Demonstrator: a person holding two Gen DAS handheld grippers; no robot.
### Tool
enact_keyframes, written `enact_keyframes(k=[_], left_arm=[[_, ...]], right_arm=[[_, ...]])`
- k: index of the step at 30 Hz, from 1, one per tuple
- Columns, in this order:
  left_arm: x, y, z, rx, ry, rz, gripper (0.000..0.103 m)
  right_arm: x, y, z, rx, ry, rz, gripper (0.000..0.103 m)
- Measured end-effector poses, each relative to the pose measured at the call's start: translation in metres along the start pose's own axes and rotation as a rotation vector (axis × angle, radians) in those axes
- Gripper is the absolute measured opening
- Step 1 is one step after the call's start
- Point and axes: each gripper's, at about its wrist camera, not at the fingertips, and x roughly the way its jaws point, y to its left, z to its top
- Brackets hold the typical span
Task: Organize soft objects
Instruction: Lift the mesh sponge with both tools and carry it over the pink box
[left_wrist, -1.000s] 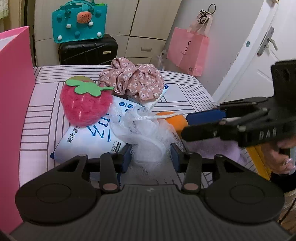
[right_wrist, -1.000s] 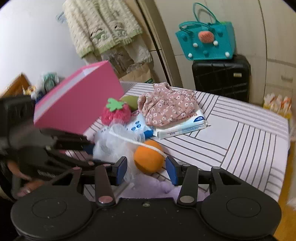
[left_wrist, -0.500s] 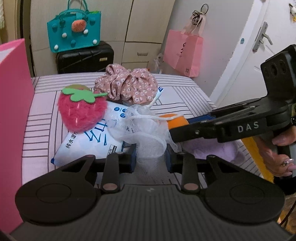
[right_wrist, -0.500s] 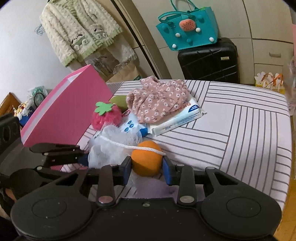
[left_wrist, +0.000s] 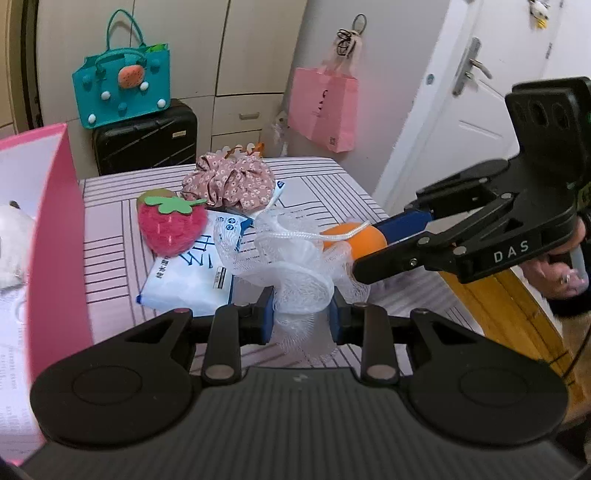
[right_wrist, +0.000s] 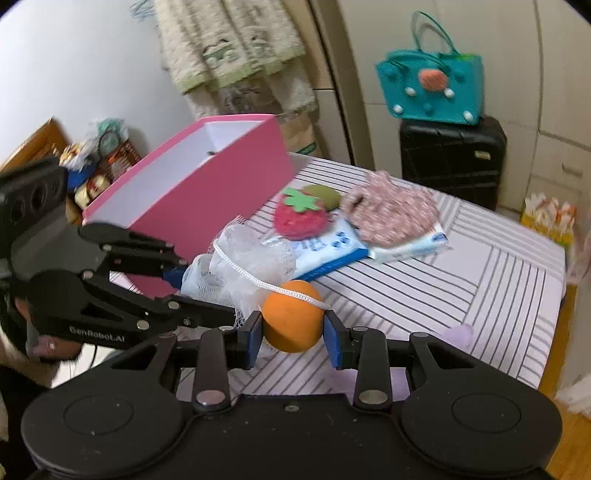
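My left gripper (left_wrist: 302, 317) is shut on a white mesh bath puff (left_wrist: 295, 273) and holds it above the striped table (left_wrist: 110, 266). The puff's cord (right_wrist: 266, 282) drapes over an orange ball (right_wrist: 291, 321), which my right gripper (right_wrist: 293, 334) is shut on and holds off the table. The ball also shows in the left wrist view (left_wrist: 354, 240). A pink box (right_wrist: 207, 199), open at the top, stands to the left. A plush strawberry (left_wrist: 171, 225), a floral fabric piece (left_wrist: 229, 181) and wet-wipe packs (left_wrist: 192, 273) lie on the table.
A white plush (left_wrist: 11, 240) lies inside the pink box. A lilac soft item (right_wrist: 458, 334) lies on the table by my right gripper. A teal bag (left_wrist: 122, 88) on a black suitcase (left_wrist: 147, 140) stands behind the table. A pink paper bag (left_wrist: 323, 109) hangs on the wall.
Both grippers closed, the left on the mesh puff and the right on the orange ball, and lifted them off the table. The lilac item stayed on the table.
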Motion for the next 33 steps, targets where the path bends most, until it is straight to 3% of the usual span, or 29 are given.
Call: enact_keyframes(k=[7, 13, 24, 33], left_arm=[[-0.043, 0.000, -0.005, 0.014, 0.018, -0.049, 0.027], [-0.080, 0.003, -0.008, 0.007, 0.022, -0.039, 0.027], [-0.144, 0.030, -0.011, -0.008, -0.047, 0.041, 0.028], [-0.169, 0.083, -0.013, -0.067, -0.110, 0.131, 0.028]], right_arm=[[-0.019, 0.045, 0.011, -0.097, 0.022, -0.014, 0.040], [-0.026, 0.084, 0.021, -0.168, 0.051, -0.003, 0.040], [-0.028, 0.148, 0.052, -0.281, 0.007, 0.038, 0.040], [0.010, 0.185, 0.097, -0.351, -0.010, 0.077, 0.040]])
